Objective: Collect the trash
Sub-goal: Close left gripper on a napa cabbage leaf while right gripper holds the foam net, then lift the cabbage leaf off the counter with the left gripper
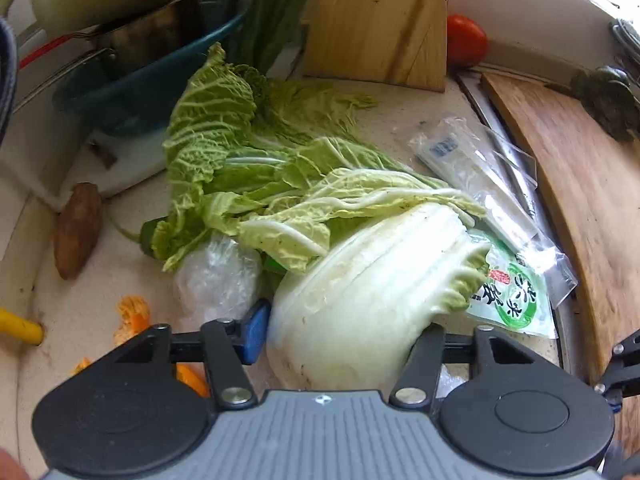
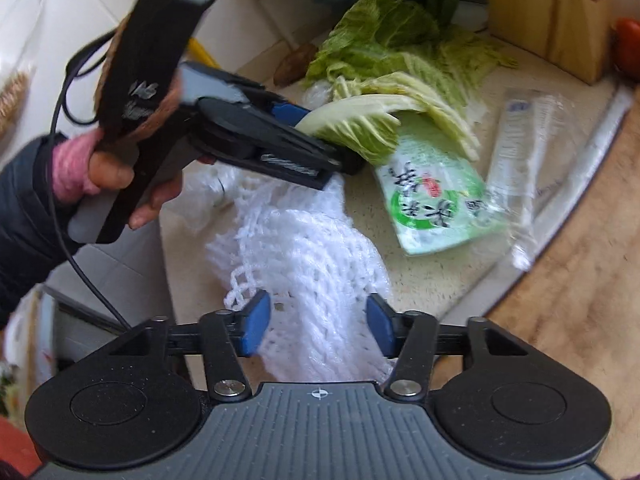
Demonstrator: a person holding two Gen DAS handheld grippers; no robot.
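Note:
My left gripper (image 1: 340,336) is shut on the thick white stalk of a big cabbage leaf (image 1: 372,280). The right wrist view shows that same left gripper (image 2: 320,136), held by a hand (image 2: 116,176), clamping the cabbage leaf (image 2: 360,120) above the counter. My right gripper (image 2: 318,328) stands open, with a white foam net (image 2: 308,240) lying loose between its blue pads (image 2: 256,328). Flat on the counter are a green printed packet (image 1: 512,292) (image 2: 436,188) and a clear plastic wrapper (image 1: 480,172) (image 2: 516,152). A ball of plastic film (image 1: 216,276) and orange peel (image 1: 132,316) lie at the left.
A heap of loose cabbage leaves (image 1: 224,140) covers the counter's middle. Behind it stand a wooden knife block (image 1: 376,20), a tomato (image 1: 466,40) and a teal basin (image 1: 152,80) with a pot in it. A wooden cutting board (image 1: 580,184) fills the right side. A brown tuber (image 1: 78,230) lies left.

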